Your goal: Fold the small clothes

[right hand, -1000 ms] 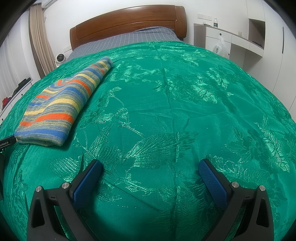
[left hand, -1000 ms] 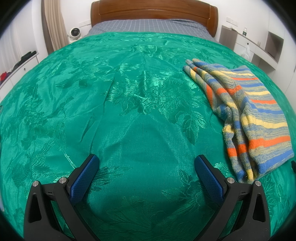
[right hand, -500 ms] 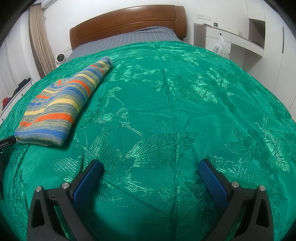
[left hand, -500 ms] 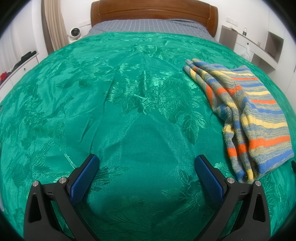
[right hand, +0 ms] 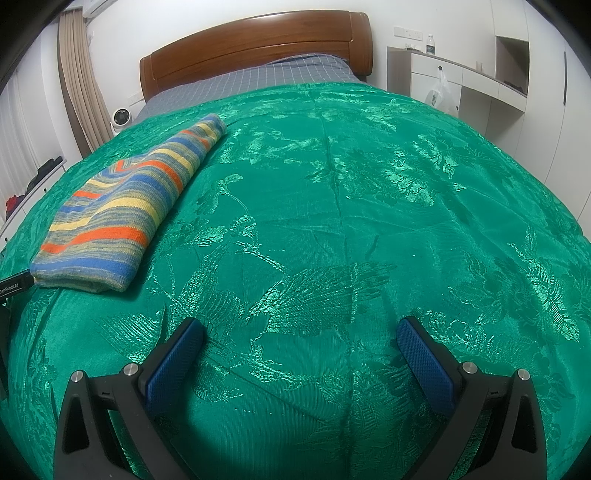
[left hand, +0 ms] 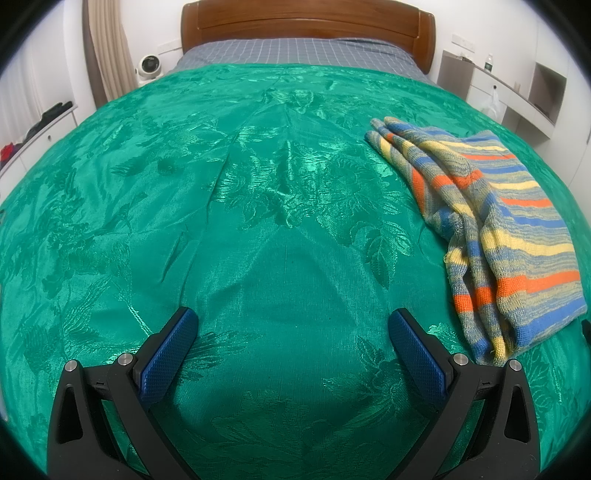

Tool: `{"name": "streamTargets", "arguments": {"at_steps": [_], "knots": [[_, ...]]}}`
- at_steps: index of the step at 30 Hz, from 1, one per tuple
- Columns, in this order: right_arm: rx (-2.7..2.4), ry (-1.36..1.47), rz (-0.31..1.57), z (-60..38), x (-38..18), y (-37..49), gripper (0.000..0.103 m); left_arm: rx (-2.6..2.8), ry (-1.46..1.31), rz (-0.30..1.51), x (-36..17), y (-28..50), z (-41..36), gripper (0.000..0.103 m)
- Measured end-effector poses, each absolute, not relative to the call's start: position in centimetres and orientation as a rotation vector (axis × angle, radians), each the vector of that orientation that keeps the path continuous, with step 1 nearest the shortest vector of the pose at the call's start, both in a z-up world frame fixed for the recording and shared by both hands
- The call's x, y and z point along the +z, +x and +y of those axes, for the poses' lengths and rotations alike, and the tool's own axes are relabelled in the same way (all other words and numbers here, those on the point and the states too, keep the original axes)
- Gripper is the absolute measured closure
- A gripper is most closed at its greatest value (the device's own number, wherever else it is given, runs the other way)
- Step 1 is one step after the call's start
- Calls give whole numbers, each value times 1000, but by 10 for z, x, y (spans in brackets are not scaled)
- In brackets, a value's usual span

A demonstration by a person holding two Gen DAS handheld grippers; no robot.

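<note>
A striped knit garment (left hand: 491,221) in blue, yellow, orange and grey lies folded into a long bundle on the green bedspread (left hand: 258,184). In the left wrist view it sits to the right of my left gripper (left hand: 293,326), which is open with nothing between its blue pads. In the right wrist view the same garment (right hand: 125,206) lies at the far left, well left of my right gripper (right hand: 299,338). That gripper is open too, hovering low over bare bedspread (right hand: 351,221). Neither gripper touches the garment.
A wooden headboard (left hand: 306,22) and grey checked sheet (left hand: 295,55) are at the bed's far end. A small white fan (left hand: 147,68) stands at back left. White shelving with a plastic bag (right hand: 439,90) lines the right wall. A black tool edge (right hand: 13,290) shows at far left.
</note>
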State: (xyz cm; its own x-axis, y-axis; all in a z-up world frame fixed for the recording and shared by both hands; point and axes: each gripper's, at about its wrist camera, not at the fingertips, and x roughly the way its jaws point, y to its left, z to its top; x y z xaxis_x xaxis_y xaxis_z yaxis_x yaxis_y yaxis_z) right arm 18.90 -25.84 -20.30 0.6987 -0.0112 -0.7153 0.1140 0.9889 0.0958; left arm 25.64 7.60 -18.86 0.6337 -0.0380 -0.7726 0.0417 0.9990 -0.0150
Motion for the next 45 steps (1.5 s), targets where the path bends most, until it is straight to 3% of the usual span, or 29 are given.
{"name": "streamTargets", "arguments": {"at_steps": [29, 32, 36, 39, 45], "knots": [[-28, 192, 778, -267, -200, 184, 0, -72, -14, 926, -188, 261, 79, 0], [-24, 167, 841, -264, -192, 190, 0, -127, -78, 1028, -168, 266, 90, 2], [76, 234, 809, -266, -157, 191, 0, -362, -236, 893, -112, 263, 99, 0], [217, 309, 766, -261, -130, 217, 0, -537, -299, 921, -103, 293, 76, 0], [415, 338, 837, -232, -129, 322, 0, -498, -186, 1082, -154, 361, 28, 2]]}}
